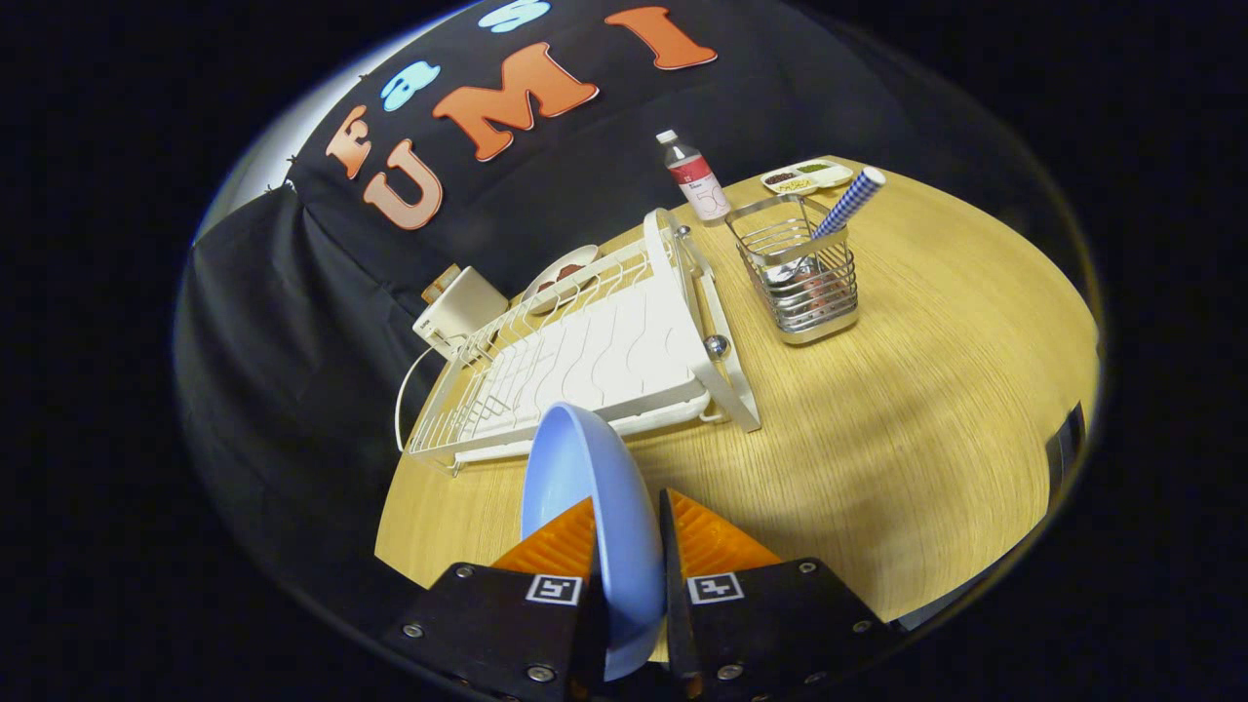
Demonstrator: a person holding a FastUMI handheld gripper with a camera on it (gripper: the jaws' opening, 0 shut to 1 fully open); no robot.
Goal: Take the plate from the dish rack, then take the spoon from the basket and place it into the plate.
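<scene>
A round wooden table (926,409) stands against a black cloth wall. Near its left rear edge sits a white boxy appliance (458,307), with a small dish (561,273) just beside it. Next comes the white wire dish rack (585,361), lying slantwise across the table's left half, its slots bare. In front of the rack, the gripper (629,546) holds the blue plate (590,497) on edge, both fingers pinching its rim from either side, the plate lifted clear above the table's near edge. Further right, toward the back, stands a small bottle (697,175), then a wire basket (799,273) with the spoon (843,210) leaning in it, its checked handle poking out to the right. A small sectioned tray (807,175) lies at the far rear edge.

The plate appears out of the rack and not yet set down. Held by its rim alone, it could pivot or slip between the fingers; lowered on edge, it could roll or tip.
</scene>
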